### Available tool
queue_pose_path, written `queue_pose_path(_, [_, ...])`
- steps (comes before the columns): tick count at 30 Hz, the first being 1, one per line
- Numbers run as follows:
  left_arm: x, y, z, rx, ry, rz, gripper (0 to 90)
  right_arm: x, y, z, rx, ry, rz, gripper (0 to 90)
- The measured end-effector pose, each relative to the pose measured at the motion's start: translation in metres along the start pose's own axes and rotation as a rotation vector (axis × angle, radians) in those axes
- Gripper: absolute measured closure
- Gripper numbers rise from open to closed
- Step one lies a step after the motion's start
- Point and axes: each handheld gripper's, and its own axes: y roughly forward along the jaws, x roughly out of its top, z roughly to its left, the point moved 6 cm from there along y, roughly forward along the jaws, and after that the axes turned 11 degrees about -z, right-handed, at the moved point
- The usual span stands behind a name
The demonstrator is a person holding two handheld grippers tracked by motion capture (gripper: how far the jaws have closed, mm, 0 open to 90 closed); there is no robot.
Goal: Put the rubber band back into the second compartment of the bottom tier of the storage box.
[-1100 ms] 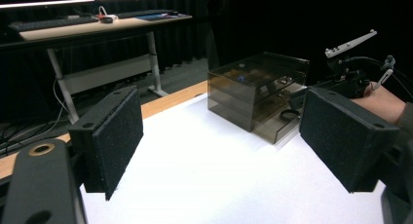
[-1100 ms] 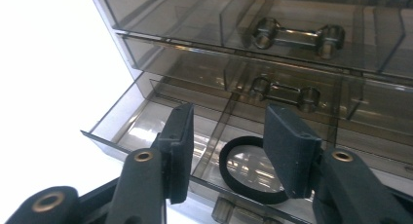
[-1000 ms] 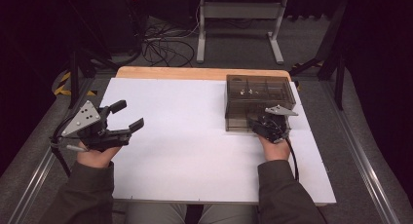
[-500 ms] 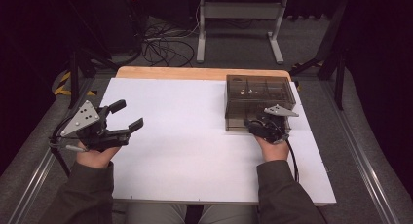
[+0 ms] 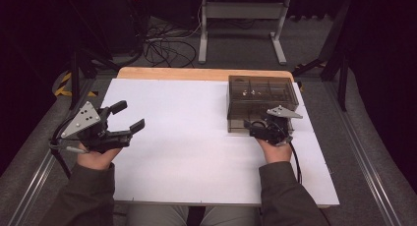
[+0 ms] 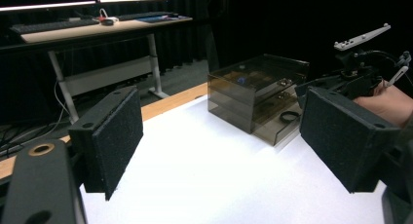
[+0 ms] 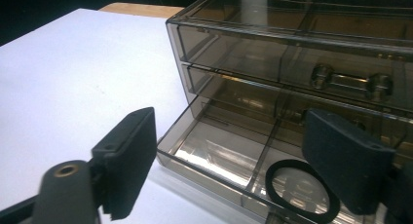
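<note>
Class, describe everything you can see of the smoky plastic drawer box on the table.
The drawer box looks like translucent smoke-brown plastic, with a compartmented top holding small bits. It stands upright on the white table, at its far right. The upper drawer is shut and has a two-knob handle. The bottom drawer is pulled out, divided inside, with a black ring lying in one compartment.

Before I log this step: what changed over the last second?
The right gripper has just been opening its jaws at the pulled-out bottom drawer, nothing pressed between them. A black ring lies in the drawer. The left gripper, open, and the drawer box stayed put.
</note>
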Motion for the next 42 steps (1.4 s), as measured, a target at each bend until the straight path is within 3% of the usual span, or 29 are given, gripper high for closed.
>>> queue_pose_path(29, [0.004, -0.003, 0.000, 0.004, 0.003, -0.013, 16.0, 0.025, -0.019, 0.031, 0.104, -0.030, -0.076, 2.9])
queue_pose_path(42, [0.003, -0.003, 0.000, 0.005, -0.002, -0.014, 16.0, 0.037, -0.031, 0.038, 0.128, -0.036, -0.128, 1.5])
